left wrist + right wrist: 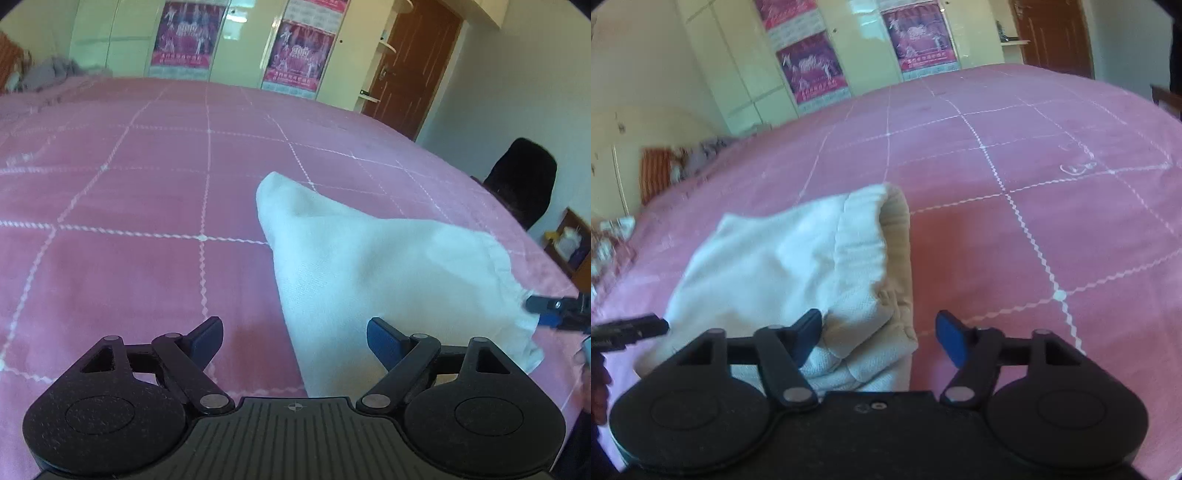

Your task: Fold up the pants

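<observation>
The white pants [369, 266] lie folded in a compact bundle on the pink bed. In the right wrist view the pants [798, 266] show their ribbed waistband edge on the right side. My left gripper [295, 338] is open just above the near left edge of the bundle, holding nothing. My right gripper [879, 338] is open over the near right end of the bundle, with cloth lying between the fingers but not pinched. The right gripper's fingers [554, 308] show at the bundle's right end in the left wrist view.
The pink checked bedspread [129, 221] covers the whole bed. A grey cloth heap [48, 74] lies at the far left. Wardrobes with posters [299, 55] and a brown door [417, 66] stand behind. A black chair [524, 181] is off the bed's right side.
</observation>
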### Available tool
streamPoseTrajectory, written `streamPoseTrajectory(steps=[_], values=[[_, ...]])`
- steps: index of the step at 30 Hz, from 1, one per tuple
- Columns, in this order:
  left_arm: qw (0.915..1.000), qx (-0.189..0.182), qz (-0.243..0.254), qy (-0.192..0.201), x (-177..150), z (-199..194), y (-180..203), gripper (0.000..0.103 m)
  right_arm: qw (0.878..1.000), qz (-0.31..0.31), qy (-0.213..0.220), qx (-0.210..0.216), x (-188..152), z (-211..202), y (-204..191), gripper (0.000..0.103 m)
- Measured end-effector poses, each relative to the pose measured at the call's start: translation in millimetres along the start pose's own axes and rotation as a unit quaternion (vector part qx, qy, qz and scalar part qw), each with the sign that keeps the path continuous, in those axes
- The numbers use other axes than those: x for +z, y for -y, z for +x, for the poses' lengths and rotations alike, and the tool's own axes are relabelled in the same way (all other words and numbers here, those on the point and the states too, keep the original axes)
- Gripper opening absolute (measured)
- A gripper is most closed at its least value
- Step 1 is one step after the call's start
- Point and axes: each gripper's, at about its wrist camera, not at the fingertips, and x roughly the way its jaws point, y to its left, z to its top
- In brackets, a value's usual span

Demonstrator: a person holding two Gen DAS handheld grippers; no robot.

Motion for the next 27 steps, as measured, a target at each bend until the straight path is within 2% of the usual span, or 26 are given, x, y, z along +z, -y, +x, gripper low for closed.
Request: streamPoseTrajectory(steps=[1, 2, 4, 5, 6, 9, 11, 13, 16, 17, 18, 19, 20, 21, 22, 23, 24, 25, 26, 27], values=[[0.9988, -0.034, -0.025, -0.024, 3.9, 12.1, -10.4, 0.085, 0.999, 0.034, -0.010, 0.016, 2.4, 5.8, 10.6, 0.095], [0.9931, -0.089, -0.056, -0.052, 6.1, 29.0, -22.5, 0.085, 0.996, 0.072, -0.037, 0.042, 5.1, 18.0, 23.0, 0.092], [0.9792, -0.161, -0.102, -0.069, 11.2, 50.9, -35.4, 0.082, 0.982, 0.115, -0.071, 0.134, 7.4, 42.8, 38.2, 0.087], [0.9734, -0.184, -0.113, -0.078, 14.8, 60.5, -36.6, 0.039, 0.980, 0.113, -0.078, 0.146, 9.5, 51.6, 37.0, 0.065], [0.9713, -0.184, -0.127, -0.081, 18.0, 68.3, -38.2, 0.027, 0.981, 0.100, -0.090, 0.137, 12.3, 61.0, 31.8, 0.050], [0.9678, -0.216, -0.128, -0.021, 35.5, 55.5, -38.2, 0.024, 0.981, 0.082, -0.084, 0.156, 29.2, 70.7, 26.6, 0.041], [0.9679, -0.226, -0.107, 0.023, 58.7, 37.6, -33.4, 0.024, 0.977, 0.071, -0.055, 0.194, 47.7, 62.5, 23.1, 0.039], [0.9667, -0.232, -0.099, 0.046, 83.4, 31.6, -33.6, 0.024, 0.976, 0.042, -0.028, 0.214, 76.0, 53.4, 8.7, 0.039], [0.9707, -0.216, -0.095, 0.045, 108.5, 45.3, -40.1, 0.025, 0.971, 0.034, 0.016, 0.236, 116.9, 58.1, -3.2, 0.039], [0.9746, -0.199, -0.097, 0.035, 109.8, 56.8, -42.9, 0.028, 0.973, 0.038, 0.015, 0.225, 126.0, 67.2, -5.7, 0.041], [0.9821, -0.164, -0.091, 0.019, 106.4, 69.1, -44.4, 0.041, 0.979, 0.042, 0.001, 0.201, 132.4, 82.8, -7.6, 0.045], [0.9905, -0.112, -0.080, -0.007, 98.0, 82.8, -46.5, 0.054, 0.983, 0.039, -0.017, 0.177, 133.1, 100.0, -8.3, 0.047], [0.9959, -0.042, -0.066, -0.047, 86.4, 95.4, -48.0, 0.063, 0.990, 0.031, -0.046, 0.132, 128.4, 125.1, -5.0, 0.072], [0.9973, -0.031, -0.057, -0.035, 75.7, 89.5, -48.6, 0.063, 0.993, 0.043, -0.098, 0.057, 117.3, 151.8, 2.3, 0.077], [0.9975, -0.039, -0.057, -0.012, 67.8, 75.7, -45.1, 0.063, 0.992, 0.044, -0.110, 0.036, 106.3, 161.8, 5.9, 0.076], [0.9981, -0.036, -0.051, 0.003, 60.1, 66.2, -40.5, 0.063, 0.995, 0.031, -0.080, 0.041, 103.3, 150.5, 0.3, 0.073], [0.9993, -0.023, -0.031, -0.001, 51.7, 64.7, -34.9, 0.063, 0.996, 0.028, -0.067, 0.047, 101.5, 138.8, -5.7, 0.071], [0.9998, -0.011, -0.009, -0.016, 46.9, 71.1, -33.1, 0.065, 0.997, 0.020, -0.044, 0.057, 97.8, 128.1, -10.7, 0.074], [0.9999, -0.006, 0.006, -0.010, 45.2, 71.0, -33.1, 0.067, 0.998, 0.005, -0.022, 0.059, 93.3, 123.9, -14.0, 0.086], [0.9999, 0.005, -0.004, -0.014, 48.9, 68.8, -32.3, 0.067, 0.999, -0.007, -0.031, 0.037, 88.8, 134.1, -15.4, 0.088]])
